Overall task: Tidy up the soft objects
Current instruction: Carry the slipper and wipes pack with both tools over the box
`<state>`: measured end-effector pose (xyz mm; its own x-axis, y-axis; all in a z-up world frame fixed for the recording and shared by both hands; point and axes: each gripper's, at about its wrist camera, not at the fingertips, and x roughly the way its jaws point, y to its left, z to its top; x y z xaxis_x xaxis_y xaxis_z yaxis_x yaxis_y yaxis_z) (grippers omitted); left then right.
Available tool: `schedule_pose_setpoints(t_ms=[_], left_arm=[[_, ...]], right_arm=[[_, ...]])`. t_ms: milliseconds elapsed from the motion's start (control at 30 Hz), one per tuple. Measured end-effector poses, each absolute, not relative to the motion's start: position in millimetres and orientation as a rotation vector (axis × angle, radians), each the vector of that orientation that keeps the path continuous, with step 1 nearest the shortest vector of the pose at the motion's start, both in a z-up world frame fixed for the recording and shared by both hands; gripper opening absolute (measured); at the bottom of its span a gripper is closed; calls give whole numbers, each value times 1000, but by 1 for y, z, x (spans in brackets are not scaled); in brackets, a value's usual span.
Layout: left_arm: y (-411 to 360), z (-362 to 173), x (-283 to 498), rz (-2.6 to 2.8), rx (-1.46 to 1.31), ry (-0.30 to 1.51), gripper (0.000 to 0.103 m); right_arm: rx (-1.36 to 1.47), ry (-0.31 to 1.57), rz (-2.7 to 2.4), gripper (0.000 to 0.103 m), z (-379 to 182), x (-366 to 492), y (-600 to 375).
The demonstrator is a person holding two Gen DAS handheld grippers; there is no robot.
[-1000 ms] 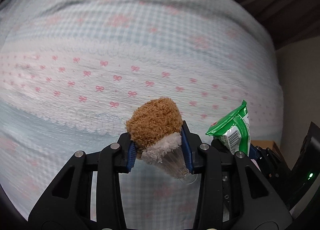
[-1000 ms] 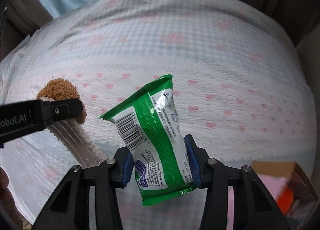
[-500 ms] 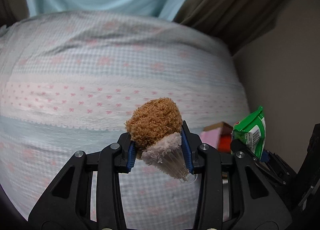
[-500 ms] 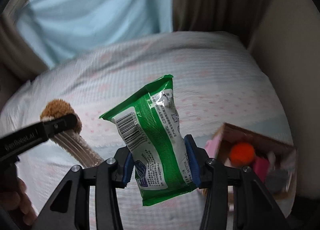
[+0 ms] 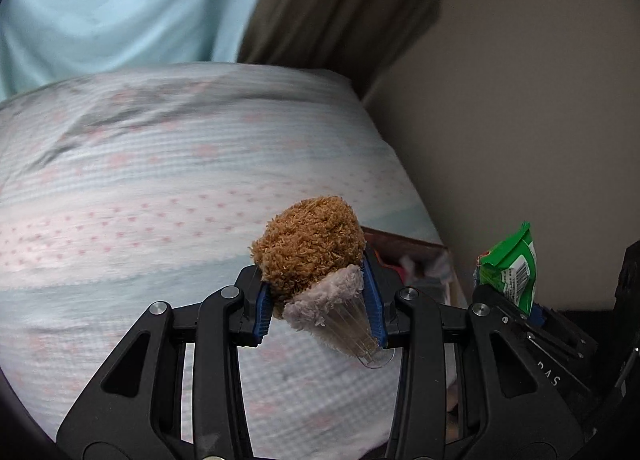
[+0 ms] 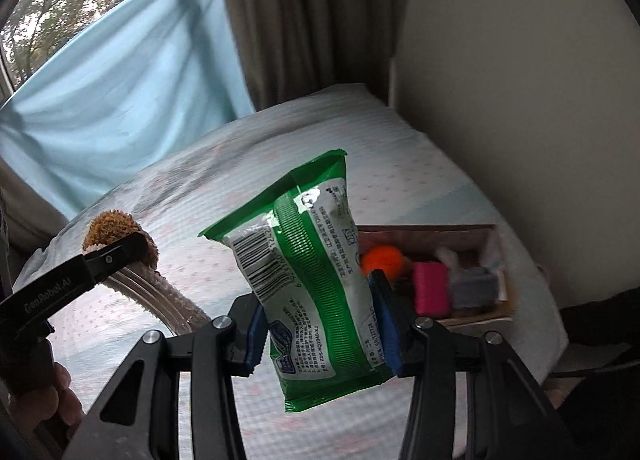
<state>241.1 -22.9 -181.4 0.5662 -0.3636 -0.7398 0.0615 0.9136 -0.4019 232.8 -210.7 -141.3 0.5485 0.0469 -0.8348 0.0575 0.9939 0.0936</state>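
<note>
My left hand-held gripper (image 5: 320,302) clamps the brown plush toy (image 5: 310,250). My right hand-held gripper (image 6: 322,334) grips the green packet (image 6: 304,260) above the bed (image 6: 400,147), near the cardboard box (image 6: 486,314).

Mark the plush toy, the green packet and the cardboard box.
plush toy (image 5: 310,246), left wrist view, brown fuzzy top.
green packet (image 6: 316,260), right wrist view, striped middle.
cardboard box (image 6: 424,228), right wrist view, far rim.

White lettering "GenRobot.AI" runs along the black arm of the left gripper (image 6: 116,250), at about 9 o'clock in the right wrist view. The green packet (image 6: 316,280) at centre carries a barcode with digits beneath it and dense small print, probably Chinese, too fine to read. In the left wrist view, pale characters on the right gripper (image 5: 534,310) at 4 o'clock are illegible.
</note>
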Motion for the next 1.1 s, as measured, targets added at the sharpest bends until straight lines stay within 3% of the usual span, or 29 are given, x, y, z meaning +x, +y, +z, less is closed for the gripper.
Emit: schedule_pose_setpoints(t_ms=[333,600,1100], left_arm=[[-141,-201,258,-326,-245,1021,35],[-217,-262,309,-300,-295,1124,35],[-246,-401,357,-87,-317,1426,35]], right_arm=[[159,1063,-36,43,-173,239,-304],[144,1173,-20,43,-227,286,-375],[206,1439,105,43,-336,357,-412]])
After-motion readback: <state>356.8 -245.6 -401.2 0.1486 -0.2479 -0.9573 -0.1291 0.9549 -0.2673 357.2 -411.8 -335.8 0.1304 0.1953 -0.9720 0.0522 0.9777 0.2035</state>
